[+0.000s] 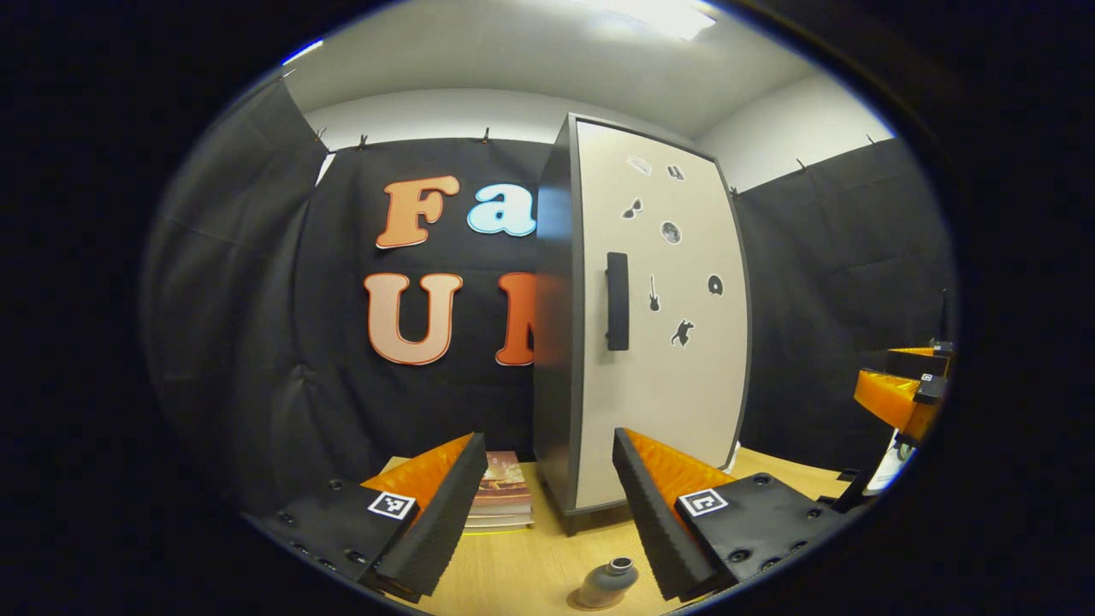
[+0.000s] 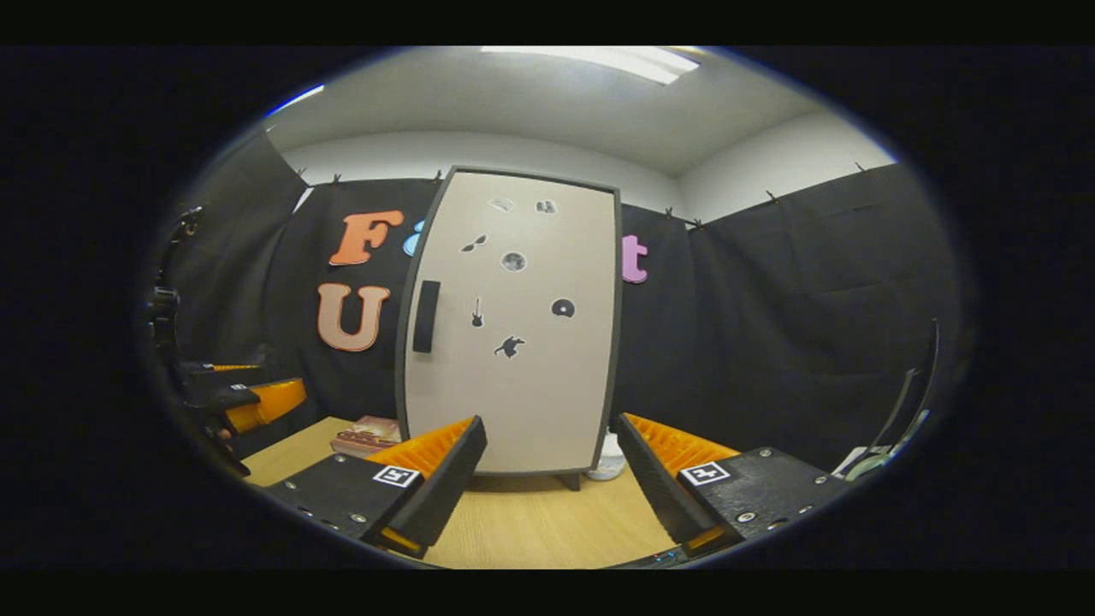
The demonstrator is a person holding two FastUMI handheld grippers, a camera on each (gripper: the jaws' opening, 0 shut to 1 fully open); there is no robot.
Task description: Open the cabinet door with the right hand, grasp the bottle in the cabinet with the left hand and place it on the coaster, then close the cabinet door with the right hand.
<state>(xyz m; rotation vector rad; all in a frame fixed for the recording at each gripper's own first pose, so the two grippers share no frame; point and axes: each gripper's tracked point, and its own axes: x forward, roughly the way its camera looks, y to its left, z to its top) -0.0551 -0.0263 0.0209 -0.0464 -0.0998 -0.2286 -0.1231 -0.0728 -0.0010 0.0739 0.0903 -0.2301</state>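
Observation:
The cabinet [image 1: 663,342] stands upright on the wooden table, its pale door [image 2: 513,342] shut, with a dark vertical handle [image 1: 617,301] [image 2: 425,316] near the door's left edge. A small grey bottle [image 1: 609,582] stands on the table in front of the cabinet, on what looks like a thin round coaster [image 1: 580,602]. It sits low between the fingers of my left gripper [image 1: 547,441], which is open and holds nothing. My right gripper [image 2: 551,423] is open too, facing the door from a short distance. Each gripper also appears at the edge of the other view: right gripper [image 1: 907,398], left gripper [image 2: 248,398].
A stack of books [image 1: 505,500] [image 2: 368,435] lies on the table [image 2: 530,522] left of the cabinet. A whitish object [image 2: 609,458] sits beside the cabinet's right foot. Thin cables [image 2: 907,428] hang at the far right.

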